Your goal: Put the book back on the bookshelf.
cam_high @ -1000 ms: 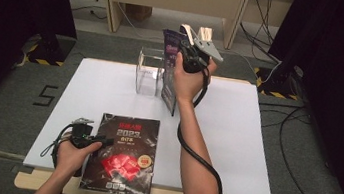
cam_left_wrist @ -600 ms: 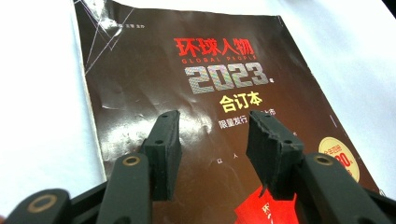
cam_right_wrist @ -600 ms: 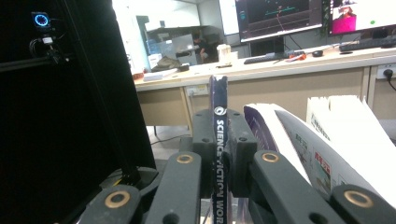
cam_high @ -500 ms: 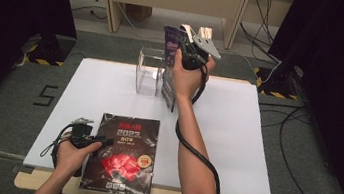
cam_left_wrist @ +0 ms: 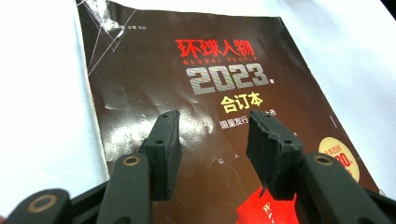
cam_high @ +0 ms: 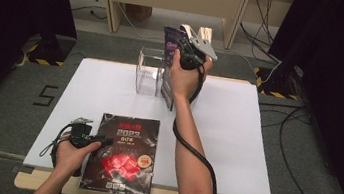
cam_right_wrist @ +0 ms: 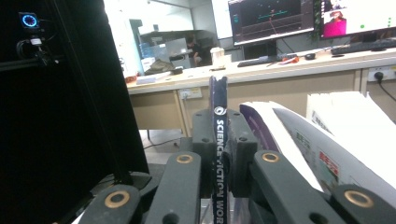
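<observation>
A dark magazine [cam_high: 122, 153] with "2023" on its cover [cam_left_wrist: 224, 70] lies flat at the table's near edge. My left gripper [cam_high: 98, 140] rests at its left side, jaws open over the cover [cam_left_wrist: 215, 126] with nothing between them. Raised over the far side of the table, my right gripper [cam_high: 182, 48] is shut on the spine of a purple magazine [cam_high: 168, 71], which hangs upright beside a clear plastic box [cam_high: 149, 71]. In the right gripper view the spine [cam_right_wrist: 218, 93] stands clamped between the jaws [cam_right_wrist: 218, 126], and its pages [cam_right_wrist: 299, 140] fan out to the right.
The white tabletop [cam_high: 255, 138] has bare room at the right and centre. Cables [cam_high: 302, 124] run over the floor on the right. A wooden frame [cam_high: 231, 14] stands behind the table, with dark curtains on both sides.
</observation>
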A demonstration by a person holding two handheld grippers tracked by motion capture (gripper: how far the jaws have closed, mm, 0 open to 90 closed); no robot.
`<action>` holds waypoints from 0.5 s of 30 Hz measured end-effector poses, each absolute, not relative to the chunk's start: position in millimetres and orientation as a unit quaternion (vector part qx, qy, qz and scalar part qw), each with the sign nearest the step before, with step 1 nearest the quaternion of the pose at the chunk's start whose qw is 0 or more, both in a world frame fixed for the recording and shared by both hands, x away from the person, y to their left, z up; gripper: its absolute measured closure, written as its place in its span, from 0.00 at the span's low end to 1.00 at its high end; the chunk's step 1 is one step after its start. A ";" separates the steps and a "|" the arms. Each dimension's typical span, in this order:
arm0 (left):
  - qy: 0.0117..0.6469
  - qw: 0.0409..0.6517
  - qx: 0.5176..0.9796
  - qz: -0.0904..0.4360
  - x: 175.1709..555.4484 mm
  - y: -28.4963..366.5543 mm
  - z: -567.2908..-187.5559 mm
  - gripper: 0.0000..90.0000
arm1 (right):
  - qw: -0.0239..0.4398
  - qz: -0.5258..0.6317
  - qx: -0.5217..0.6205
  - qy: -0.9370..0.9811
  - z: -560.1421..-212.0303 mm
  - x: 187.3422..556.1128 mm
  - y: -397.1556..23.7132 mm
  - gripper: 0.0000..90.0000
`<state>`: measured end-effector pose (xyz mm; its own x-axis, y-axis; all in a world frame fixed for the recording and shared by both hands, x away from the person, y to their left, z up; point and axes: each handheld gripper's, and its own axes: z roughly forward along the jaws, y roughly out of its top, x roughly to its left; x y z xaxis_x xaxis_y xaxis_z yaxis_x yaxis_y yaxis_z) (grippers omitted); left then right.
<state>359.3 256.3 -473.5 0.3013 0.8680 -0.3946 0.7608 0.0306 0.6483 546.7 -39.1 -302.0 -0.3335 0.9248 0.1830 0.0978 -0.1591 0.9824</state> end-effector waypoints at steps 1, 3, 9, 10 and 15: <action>0.587 0.412 0.694 0.065 359.4 256.2 -473.7 0.60 | 0.346 0.603 0.463 0.550 -302.6 545.2 -39.2 0.94; 0.588 0.410 0.694 0.065 359.6 255.6 -474.3 0.60 | 0.354 0.600 0.458 0.552 -303.5 541.2 -39.5 0.94; 0.585 0.410 0.696 0.065 359.2 254.4 -474.8 0.60 | 0.367 0.597 0.447 0.557 -309.2 525.8 -39.8 0.93; 0.586 0.409 0.696 0.065 359.2 254.4 -474.9 0.60 | 0.368 0.597 0.446 0.556 -310.0 523.6 -40.1 0.93; 0.587 0.409 0.696 0.065 359.2 253.3 -475.8 0.60 | 0.368 0.595 0.442 0.561 -314.4 505.1 -43.7 0.93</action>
